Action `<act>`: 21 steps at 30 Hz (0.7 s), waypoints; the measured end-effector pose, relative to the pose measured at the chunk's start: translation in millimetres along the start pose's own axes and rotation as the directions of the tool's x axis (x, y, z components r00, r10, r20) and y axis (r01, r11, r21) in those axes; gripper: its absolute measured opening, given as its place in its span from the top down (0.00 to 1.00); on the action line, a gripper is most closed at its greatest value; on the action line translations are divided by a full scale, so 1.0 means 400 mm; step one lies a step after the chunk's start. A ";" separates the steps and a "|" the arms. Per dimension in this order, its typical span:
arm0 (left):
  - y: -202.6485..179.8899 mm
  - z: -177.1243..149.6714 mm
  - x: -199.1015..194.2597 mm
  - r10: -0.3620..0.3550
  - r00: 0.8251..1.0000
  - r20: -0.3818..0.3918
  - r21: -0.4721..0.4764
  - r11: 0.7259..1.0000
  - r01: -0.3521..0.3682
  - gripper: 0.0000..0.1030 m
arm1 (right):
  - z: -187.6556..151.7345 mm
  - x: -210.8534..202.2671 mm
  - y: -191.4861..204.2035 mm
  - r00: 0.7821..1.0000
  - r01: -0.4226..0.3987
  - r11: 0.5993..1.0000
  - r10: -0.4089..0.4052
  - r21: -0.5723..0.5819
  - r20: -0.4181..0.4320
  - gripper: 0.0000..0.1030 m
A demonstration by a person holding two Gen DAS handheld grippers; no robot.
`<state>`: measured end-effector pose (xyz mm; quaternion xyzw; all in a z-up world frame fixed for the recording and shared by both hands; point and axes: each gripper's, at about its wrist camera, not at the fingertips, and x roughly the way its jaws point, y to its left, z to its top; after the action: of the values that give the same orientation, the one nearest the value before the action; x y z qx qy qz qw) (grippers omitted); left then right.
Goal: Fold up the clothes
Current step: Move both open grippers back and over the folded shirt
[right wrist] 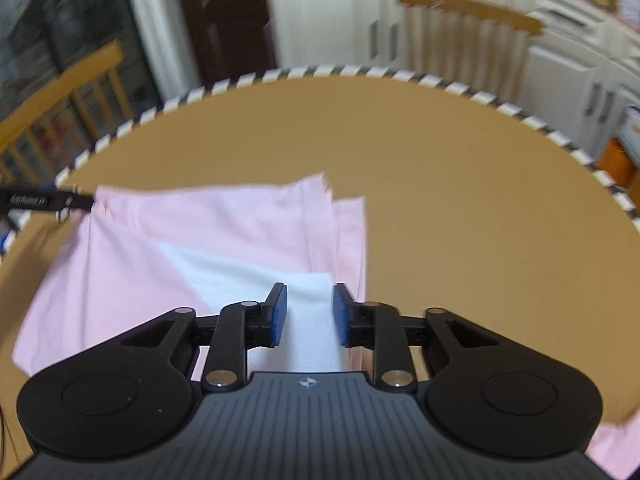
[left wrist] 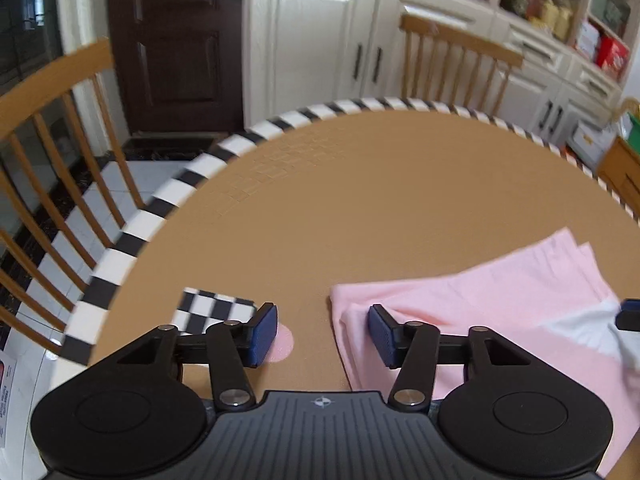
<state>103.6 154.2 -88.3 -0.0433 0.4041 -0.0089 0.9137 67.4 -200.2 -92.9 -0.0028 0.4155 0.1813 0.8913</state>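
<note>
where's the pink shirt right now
The pink shirt lies on the round brown table. In the right wrist view it spreads left of centre under the right tool; in the left wrist view it sits lower right, beside the left tool.

Pink garment [left wrist: 500, 312] cut off by the right and lower picture edges, its near part hidden under the left tool [left wrist: 323, 330], checkered card [left wrist: 216, 312] half covered by that tool's linkage, shelf items [left wrist: 552, 12] beyond the counter's far edge too blurred to identify
</note>
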 end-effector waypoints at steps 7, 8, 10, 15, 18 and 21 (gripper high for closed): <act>-0.042 -0.115 -0.126 -0.086 0.996 -0.035 -0.122 0.989 0.081 0.46 | -0.112 -0.020 0.071 0.999 0.002 0.997 -0.006 -0.076 -0.043 0.61; -0.045 -0.137 -0.130 -0.081 0.995 -0.064 -0.149 0.986 0.071 0.46 | -0.120 -0.030 0.062 0.999 0.014 0.999 -0.015 -0.051 -0.030 0.63; -0.050 -0.182 -0.147 -0.078 0.992 -0.102 -0.212 0.976 0.055 0.46 | -0.122 -0.078 0.038 1.000 0.010 1.000 -0.010 0.017 0.009 0.62; -0.070 -0.286 -0.196 -0.115 0.985 -0.126 -0.349 0.935 0.065 0.35 | -0.153 -0.225 -0.029 0.996 -0.016 0.993 0.006 0.115 0.084 0.54; -0.083 -0.299 -0.203 -0.084 0.991 -0.104 -0.345 0.937 0.043 0.34 | -0.192 -0.291 -0.067 0.996 -0.041 0.984 0.026 0.175 0.088 0.46; -0.089 -0.293 -0.194 -0.098 0.987 -0.124 -0.369 0.928 0.046 0.56 | -0.232 -0.331 -0.098 0.995 -0.082 0.962 0.064 0.260 0.078 0.46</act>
<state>-34.6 114.4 -106.7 -0.2263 0.4601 0.0299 0.8580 -66.4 -293.9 -61.2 0.1372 0.4047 0.1574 0.8903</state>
